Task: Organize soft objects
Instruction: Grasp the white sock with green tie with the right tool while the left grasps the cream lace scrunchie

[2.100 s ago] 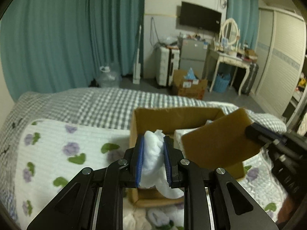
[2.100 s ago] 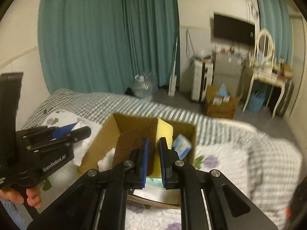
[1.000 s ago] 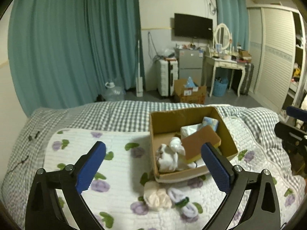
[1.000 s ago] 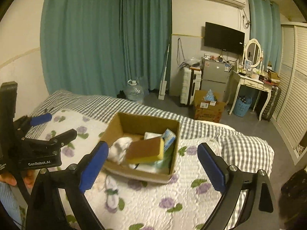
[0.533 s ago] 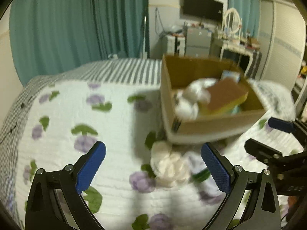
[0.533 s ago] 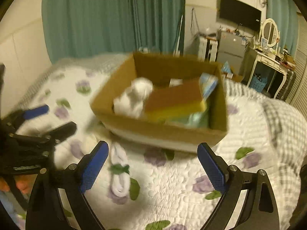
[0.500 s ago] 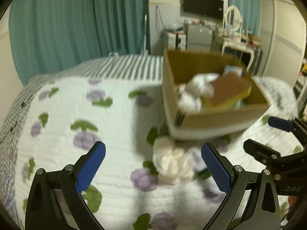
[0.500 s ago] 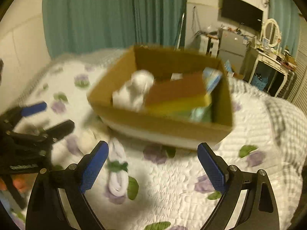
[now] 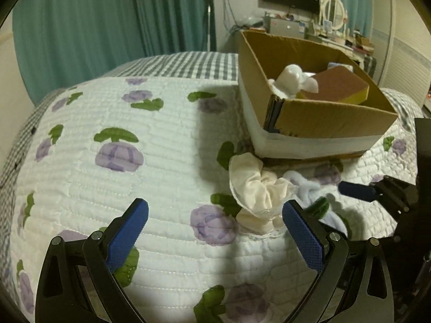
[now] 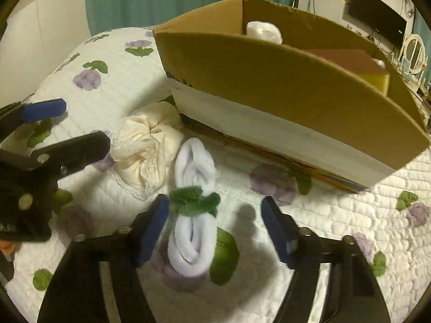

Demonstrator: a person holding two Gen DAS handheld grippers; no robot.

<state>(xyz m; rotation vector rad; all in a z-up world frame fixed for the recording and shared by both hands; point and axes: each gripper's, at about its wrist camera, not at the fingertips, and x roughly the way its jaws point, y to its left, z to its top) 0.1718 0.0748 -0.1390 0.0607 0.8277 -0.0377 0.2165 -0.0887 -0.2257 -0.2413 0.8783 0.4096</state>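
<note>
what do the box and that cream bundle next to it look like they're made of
Box: corrugated cardboard, matte brown; fluted edge visible at its corner, with a white band around the base.
Cream bundle: probably thin woven fabric, soft and crumpled, with lacy trim at its edge.

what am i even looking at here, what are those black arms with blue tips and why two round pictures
Each round picture comes from a fisheye camera on a hand-held tool; a person carries one in each hand. The left claw and right claw are both open and hold nothing. They hang over a flowered quilt on a bed. A cream cloth bundle and a white rolled sock with a green tie lie on it beside a cardboard box. The box holds a white cloth and a brown-and-yellow sponge.
</note>
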